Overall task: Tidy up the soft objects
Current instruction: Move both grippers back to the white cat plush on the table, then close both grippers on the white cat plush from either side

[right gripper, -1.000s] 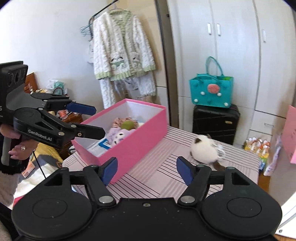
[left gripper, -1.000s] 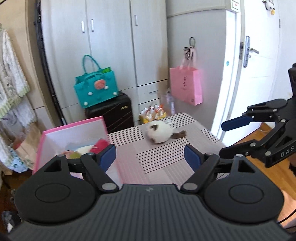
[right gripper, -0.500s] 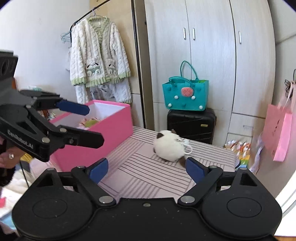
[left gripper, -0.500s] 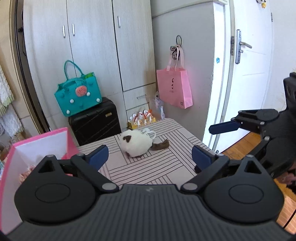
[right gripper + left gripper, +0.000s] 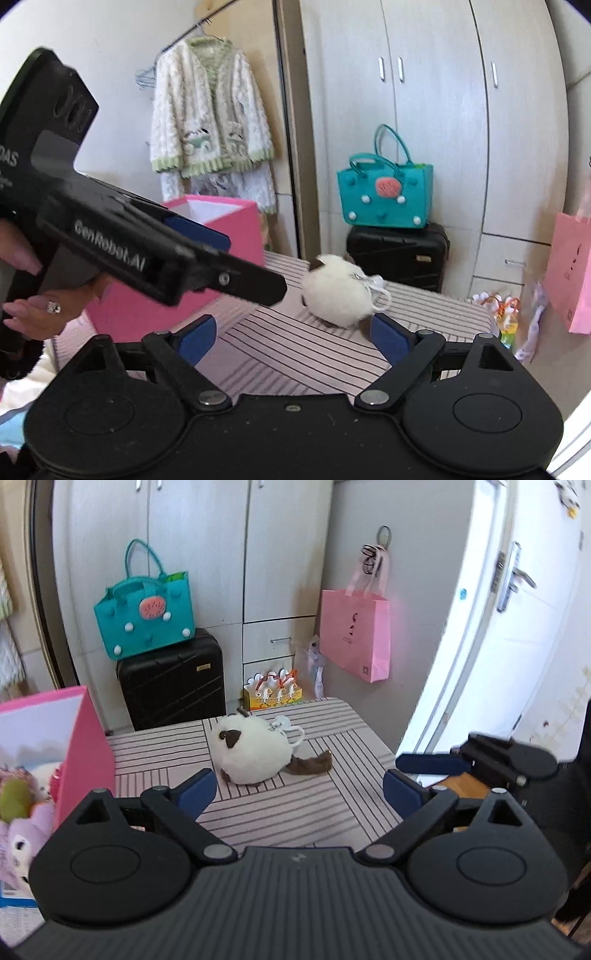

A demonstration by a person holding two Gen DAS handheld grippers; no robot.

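Observation:
A round white plush cat [image 5: 251,755] with a brown tail and a key ring lies on the striped tablecloth [image 5: 314,812]. My left gripper [image 5: 299,792] is open and empty, just short of the plush. My right gripper [image 5: 293,336] is open too, with the plush [image 5: 336,299] a little beyond its fingers. At the left stands a pink box [image 5: 86,753] holding several plush toys [image 5: 18,805]. The left gripper's near finger [image 5: 236,278] crosses in front of the box [image 5: 236,225]. The right gripper's upper finger [image 5: 428,763] shows at the table's right edge.
A teal bag [image 5: 144,620] sits on a black suitcase [image 5: 173,679] behind the table. A pink paper bag [image 5: 354,635] hangs by the white door [image 5: 517,627]. A knitted cardigan [image 5: 210,122] hangs at the left. A person's hand [image 5: 33,314] holds the left gripper.
Both grippers opened wider, sank, and came closer to the white plush. The left view swung right, away from the pink box. The left gripper now crosses the box in the right wrist view.

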